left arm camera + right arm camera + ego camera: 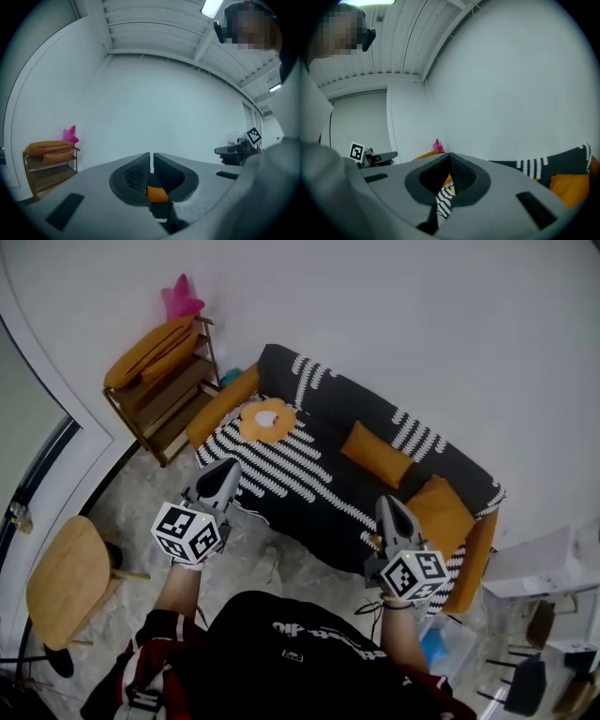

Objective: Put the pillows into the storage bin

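Left claw (227, 467) and right claw (387, 502), both closed and empty, face the sofa (319, 493): approach step, likely. Next, one must open and clamp a pillow (377, 454).

Black shirt (309, 652), white print, red-striped sleeve (139, 664); grey left tongs (229, 465), right tongs (385, 501).

Setting was a living room: sofa (323, 502) under a black-and-white throw, orange pillows (377, 454), wooden shelf (161, 399), small wooden table (61, 582), marbled floor (141, 498), plain white walls, panelled ceiling (154, 33).
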Demonstrator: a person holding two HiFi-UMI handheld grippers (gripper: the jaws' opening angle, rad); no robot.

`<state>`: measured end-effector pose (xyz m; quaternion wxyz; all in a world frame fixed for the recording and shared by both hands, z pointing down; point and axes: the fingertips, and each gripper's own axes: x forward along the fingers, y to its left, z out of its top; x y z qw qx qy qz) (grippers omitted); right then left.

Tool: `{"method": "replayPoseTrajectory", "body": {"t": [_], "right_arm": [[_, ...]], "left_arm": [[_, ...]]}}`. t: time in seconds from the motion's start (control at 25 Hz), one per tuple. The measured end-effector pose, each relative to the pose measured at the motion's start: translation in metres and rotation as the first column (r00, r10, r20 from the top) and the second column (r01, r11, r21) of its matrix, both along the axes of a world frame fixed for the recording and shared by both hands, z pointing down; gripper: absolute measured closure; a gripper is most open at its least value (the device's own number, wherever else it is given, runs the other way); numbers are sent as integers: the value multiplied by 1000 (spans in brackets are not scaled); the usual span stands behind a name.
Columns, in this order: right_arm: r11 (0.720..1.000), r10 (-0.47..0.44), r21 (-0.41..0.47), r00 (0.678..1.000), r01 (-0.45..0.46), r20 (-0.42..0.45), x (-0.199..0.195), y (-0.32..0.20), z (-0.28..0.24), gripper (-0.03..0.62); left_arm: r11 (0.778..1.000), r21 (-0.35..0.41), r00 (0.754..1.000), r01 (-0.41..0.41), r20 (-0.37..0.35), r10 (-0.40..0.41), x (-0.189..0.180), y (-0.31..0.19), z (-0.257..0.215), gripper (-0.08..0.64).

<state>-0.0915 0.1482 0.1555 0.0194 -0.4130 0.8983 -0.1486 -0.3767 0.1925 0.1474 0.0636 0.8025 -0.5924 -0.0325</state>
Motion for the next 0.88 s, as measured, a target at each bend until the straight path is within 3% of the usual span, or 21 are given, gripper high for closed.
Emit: {"method": "replayPoseTrajectory", "body": {"t": [0.04, 0.12, 0.2, 0.6, 0.88], "right_arm": [[1000, -9, 6, 1000, 9, -10, -5, -5, -2, 589], [1000, -29, 11, 999, 29, -30, -17, -13, -3, 589], [999, -45, 2, 998, 46, -31, -25, -18, -1, 589], [997, -66, -35, 997, 65, -38, -39, -51, 23, 589], [998, -45, -48, 996, 41, -81, -57, -98, 41, 589]], "left_arm": [[1000, 9, 999, -18, 27, 18, 2, -8, -2, 531], [999, 25, 996, -44, 82, 42, 4, -21, -4, 368], [998, 37, 988, -41, 149, 35, 4, -34, -2, 289], [998, -48, 944, -30, 327, 44, -13, -77, 47, 275], [988, -136, 908, -68, 403, 118, -29, -123, 91, 276]]}}
